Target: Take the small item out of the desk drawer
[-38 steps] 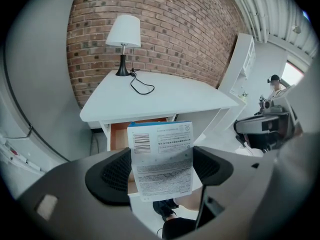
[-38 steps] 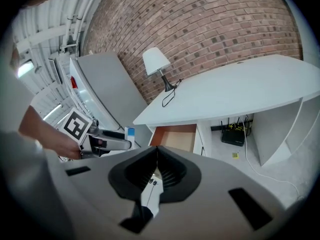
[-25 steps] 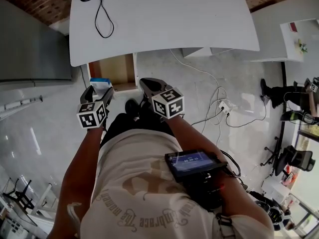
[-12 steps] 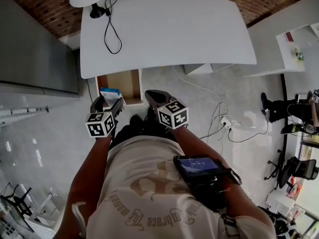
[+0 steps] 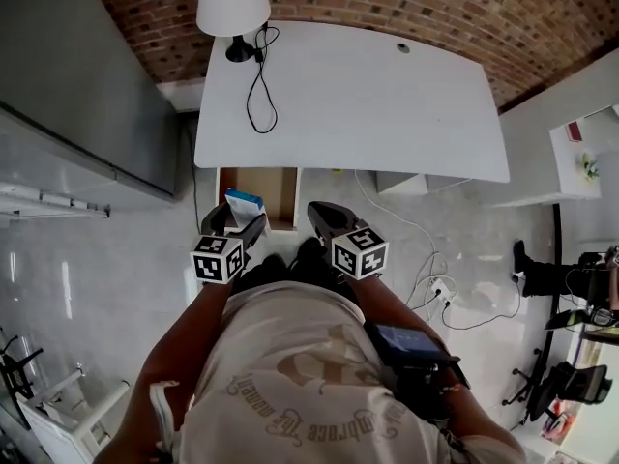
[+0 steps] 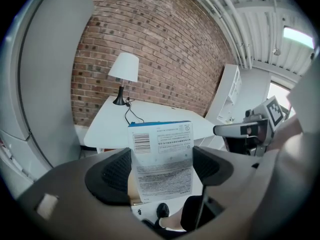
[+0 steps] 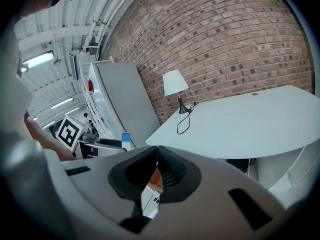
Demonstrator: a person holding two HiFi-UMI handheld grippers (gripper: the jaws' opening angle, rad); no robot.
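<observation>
My left gripper (image 5: 235, 223) (image 6: 161, 168) is shut on a small white box with a blue top edge (image 5: 243, 204) (image 6: 162, 159), held upright between its dark pads. The box has a barcode and fine print on its face. It hangs just in front of the open wooden drawer (image 5: 274, 193) under the white desk (image 5: 358, 104). My right gripper (image 5: 324, 218) (image 7: 157, 170) sits beside the left one, shut with nothing between its jaws. In the right gripper view, the box (image 7: 125, 139) shows at the left.
A white lamp (image 5: 232, 8) with a black cord (image 5: 257, 95) stands at the desk's back left. A grey cabinet (image 5: 87, 75) fills the left side. Cables and a power strip (image 5: 437, 288) lie on the floor at the right. A brick wall (image 5: 406, 3) runs behind the desk.
The head view has tilted up, so the desk and drawer sit lower in frame. Both grippers stay close together, with the box held in the left one throughout.
</observation>
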